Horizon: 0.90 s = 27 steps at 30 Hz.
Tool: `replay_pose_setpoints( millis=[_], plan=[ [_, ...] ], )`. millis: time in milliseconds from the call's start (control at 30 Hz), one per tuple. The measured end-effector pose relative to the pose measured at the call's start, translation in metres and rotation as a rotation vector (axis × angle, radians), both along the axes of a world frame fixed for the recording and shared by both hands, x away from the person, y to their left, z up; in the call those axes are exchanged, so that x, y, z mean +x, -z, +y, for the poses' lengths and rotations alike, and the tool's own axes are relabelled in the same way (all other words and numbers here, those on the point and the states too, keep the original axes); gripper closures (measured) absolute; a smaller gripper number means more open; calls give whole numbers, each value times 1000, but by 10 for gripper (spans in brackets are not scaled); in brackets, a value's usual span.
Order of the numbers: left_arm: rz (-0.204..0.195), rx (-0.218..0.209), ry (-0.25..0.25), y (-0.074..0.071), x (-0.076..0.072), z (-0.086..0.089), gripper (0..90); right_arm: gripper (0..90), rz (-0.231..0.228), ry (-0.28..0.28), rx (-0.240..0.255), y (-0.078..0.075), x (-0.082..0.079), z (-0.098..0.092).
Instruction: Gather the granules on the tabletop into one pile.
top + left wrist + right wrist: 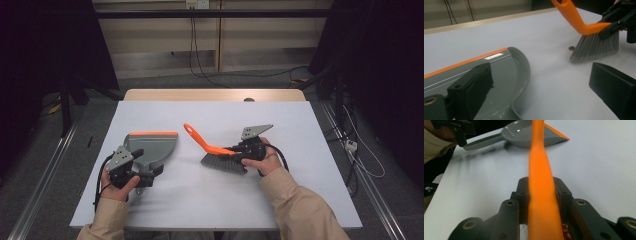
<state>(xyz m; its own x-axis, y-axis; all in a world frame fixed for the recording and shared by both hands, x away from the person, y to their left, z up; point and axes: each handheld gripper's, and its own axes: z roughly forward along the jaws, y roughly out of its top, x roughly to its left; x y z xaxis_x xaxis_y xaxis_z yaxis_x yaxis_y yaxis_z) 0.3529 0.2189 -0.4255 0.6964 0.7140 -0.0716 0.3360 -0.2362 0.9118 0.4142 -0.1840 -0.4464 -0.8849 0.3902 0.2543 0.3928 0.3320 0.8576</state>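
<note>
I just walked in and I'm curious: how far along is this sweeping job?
Early. The right gripper is clamped on the orange brush and the dustpan lies ready by the left gripper. A small brown crumb lies beside the bristles, not yet swept in.

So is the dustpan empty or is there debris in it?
Empty: the dustpan has a bare grey tray, and a small brown bit lies by the brush.

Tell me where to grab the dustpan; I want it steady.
Take the dustpan by its narrow handle, coming from the person's side with the left tool, jaws astride it. The handle points that way; the scoop is too wide and shallow.
</note>
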Motion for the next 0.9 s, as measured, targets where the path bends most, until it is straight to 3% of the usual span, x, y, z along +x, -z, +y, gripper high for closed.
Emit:
replay_pose_setpoints(
  millis=[67,200,333,433,500,700,900],
  plan=[
    [1,1,1,0,0,0,47,712,11,1,27,-3,-1,-1],
    [-2,0,6,0,-1,0,47,712,13,62,57,-12,-6,-2],
    [-1,-3,14,-1,-1,1,47,712,17,175,76,-25,-13,-6],
    [0,-18,15,-1,-1,1,46,712,-15,307,54,-32,-20,-12],
    [-3,-21,17,-2,-2,2,47,712,-1,393,79,-32,-25,-18],
    [-10,-19,32,-2,-2,2,47,712,-30,631,1,-28,-42,-31],
    [-11,-17,38,-3,-3,0,47,713,-71,802,-70,-15,-57,-33]
  ],
)
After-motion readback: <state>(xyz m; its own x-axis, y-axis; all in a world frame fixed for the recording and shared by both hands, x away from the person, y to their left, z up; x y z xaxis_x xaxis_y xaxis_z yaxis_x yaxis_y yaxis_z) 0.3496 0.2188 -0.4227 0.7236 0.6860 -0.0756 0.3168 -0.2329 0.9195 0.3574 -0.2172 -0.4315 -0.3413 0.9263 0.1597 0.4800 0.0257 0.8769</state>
